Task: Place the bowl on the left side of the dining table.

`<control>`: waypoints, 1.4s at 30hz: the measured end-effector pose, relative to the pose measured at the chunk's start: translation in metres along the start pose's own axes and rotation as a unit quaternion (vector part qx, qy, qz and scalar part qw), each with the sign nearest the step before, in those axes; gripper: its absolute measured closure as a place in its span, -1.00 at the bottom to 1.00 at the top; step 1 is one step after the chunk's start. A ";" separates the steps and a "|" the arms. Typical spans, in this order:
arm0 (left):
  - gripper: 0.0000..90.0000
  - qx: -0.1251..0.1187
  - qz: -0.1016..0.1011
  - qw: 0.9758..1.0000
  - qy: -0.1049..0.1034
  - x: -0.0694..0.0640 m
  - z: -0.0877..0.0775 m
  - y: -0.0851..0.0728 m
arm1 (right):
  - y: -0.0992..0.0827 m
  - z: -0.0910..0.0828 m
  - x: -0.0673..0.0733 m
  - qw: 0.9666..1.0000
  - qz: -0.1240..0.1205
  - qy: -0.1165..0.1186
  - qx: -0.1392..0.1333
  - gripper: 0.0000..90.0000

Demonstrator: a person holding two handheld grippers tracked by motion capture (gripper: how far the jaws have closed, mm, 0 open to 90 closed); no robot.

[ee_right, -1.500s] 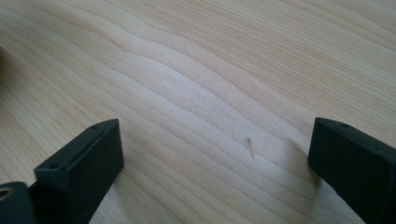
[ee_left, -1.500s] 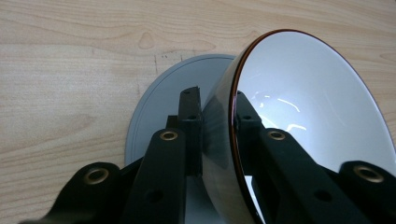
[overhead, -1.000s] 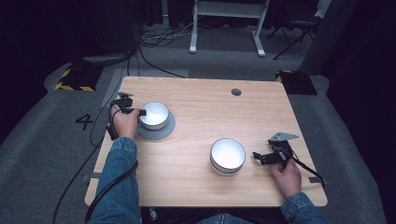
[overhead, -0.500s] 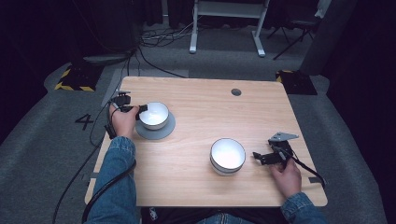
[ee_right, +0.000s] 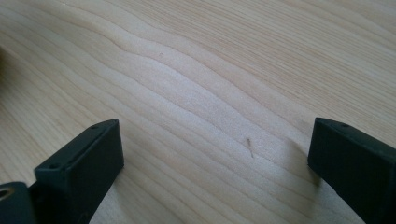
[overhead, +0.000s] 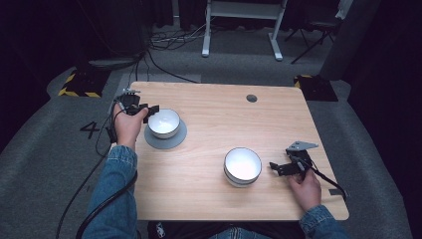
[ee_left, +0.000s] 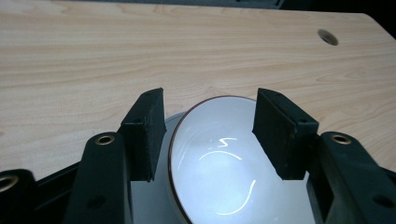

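Left tool (overhead: 149,110): gaping, straddling near rim of white bowl (overhead: 163,122) sitting on grey saucer (overhead: 171,141), far-left counter (overhead: 219,107). Grasp seemingly pending; next calling for closing on rim. Right tool (overhead: 275,167): spread wide, idling beside second bowl (overhead: 242,166).

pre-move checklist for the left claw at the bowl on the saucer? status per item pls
1. Left claw open: ok, jaws spread apart.
2. Rim between the jaws: ok, in the left gripper view the near rim of the white bowl runs through the gap, one jaw outside the wall and one over the inside.
3. Jaw contact with the rim: cannot tell.
4. Bowl seated on the grey saucer: ok, upright and centred.
5. Bowl empty: ok, only glare inside.
6. Right claw out of the way: ok, open over bare table, beside the second bowl, not touching it.
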State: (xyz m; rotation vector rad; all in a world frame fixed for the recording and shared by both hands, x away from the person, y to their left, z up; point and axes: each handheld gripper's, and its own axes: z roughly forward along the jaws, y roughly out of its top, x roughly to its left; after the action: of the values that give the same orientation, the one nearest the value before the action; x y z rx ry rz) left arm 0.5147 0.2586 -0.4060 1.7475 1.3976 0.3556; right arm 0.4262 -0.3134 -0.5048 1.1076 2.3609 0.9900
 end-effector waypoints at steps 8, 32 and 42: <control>-0.02 -0.013 0.070 0.997 -0.035 -0.017 -0.023 0.012 | 0.000 0.000 0.000 1.000 0.000 0.000 0.000 -0.92; -0.04 -0.051 0.164 0.978 -0.120 -0.056 -0.076 -0.031 | 0.000 0.000 0.000 1.000 0.000 0.000 0.000 -0.92; -0.07 -0.070 0.137 0.980 -0.130 -0.048 -0.067 -0.049 | 0.000 0.000 0.000 1.000 0.000 0.000 0.000 -0.92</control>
State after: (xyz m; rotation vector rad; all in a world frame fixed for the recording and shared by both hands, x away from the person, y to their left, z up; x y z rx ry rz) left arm 0.4211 0.2455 -0.3893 1.7989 0.9281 0.3490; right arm 0.4262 -0.3133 -0.5048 1.1083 2.3609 0.9903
